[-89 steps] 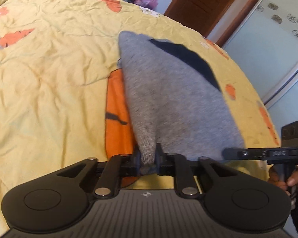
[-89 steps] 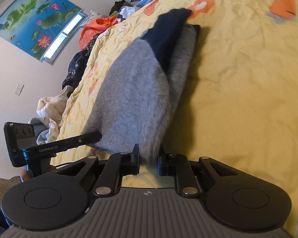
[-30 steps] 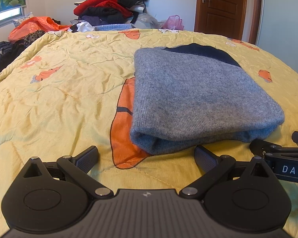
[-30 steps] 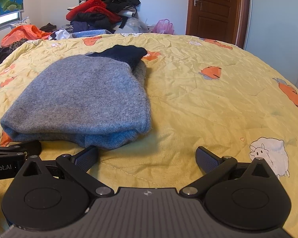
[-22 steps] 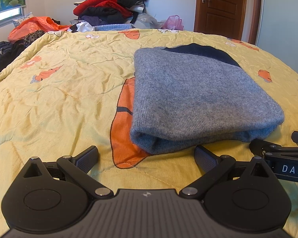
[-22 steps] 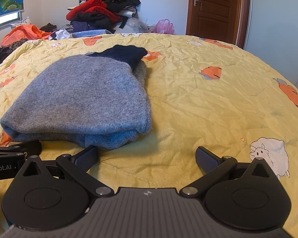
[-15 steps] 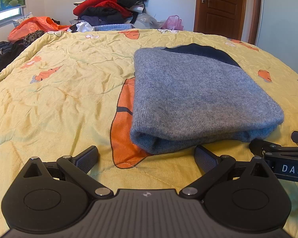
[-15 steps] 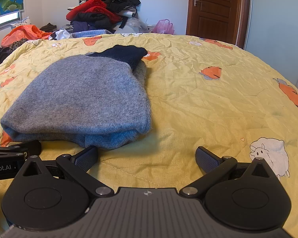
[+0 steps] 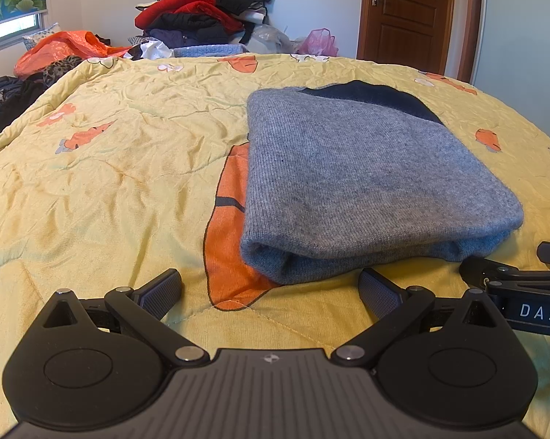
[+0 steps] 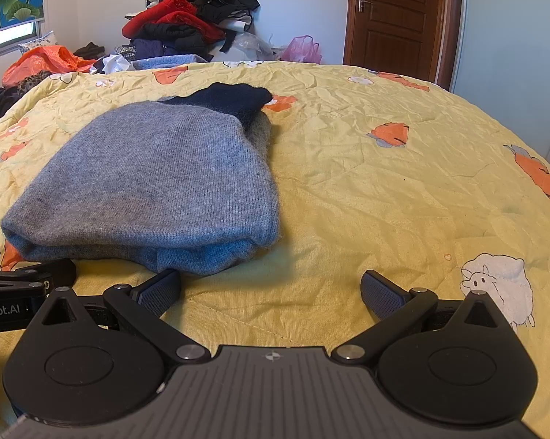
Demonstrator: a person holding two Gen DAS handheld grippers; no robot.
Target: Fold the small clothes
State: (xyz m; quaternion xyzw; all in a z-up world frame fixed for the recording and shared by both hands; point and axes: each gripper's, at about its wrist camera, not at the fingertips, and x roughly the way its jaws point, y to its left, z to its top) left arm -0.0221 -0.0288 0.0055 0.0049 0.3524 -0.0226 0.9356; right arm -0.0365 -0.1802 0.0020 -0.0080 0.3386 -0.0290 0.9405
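Both wrist cameras are sitting low over the yellow quilt (image 9: 103, 183), side by side, facing the door (image 10: 395, 14) (left view's neighbour showing at its right edge), sharing the grey sweater (image 9: 362, 179).

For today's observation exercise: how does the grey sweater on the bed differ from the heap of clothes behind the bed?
The grey sweater is folded flat; the heap of clothes is a loose, tall jumble. The sweater lies on the yellow quilt; the heap sits beyond its far edge. The sweater is grey and navy; the heap is mostly red and black. Both are clothing.
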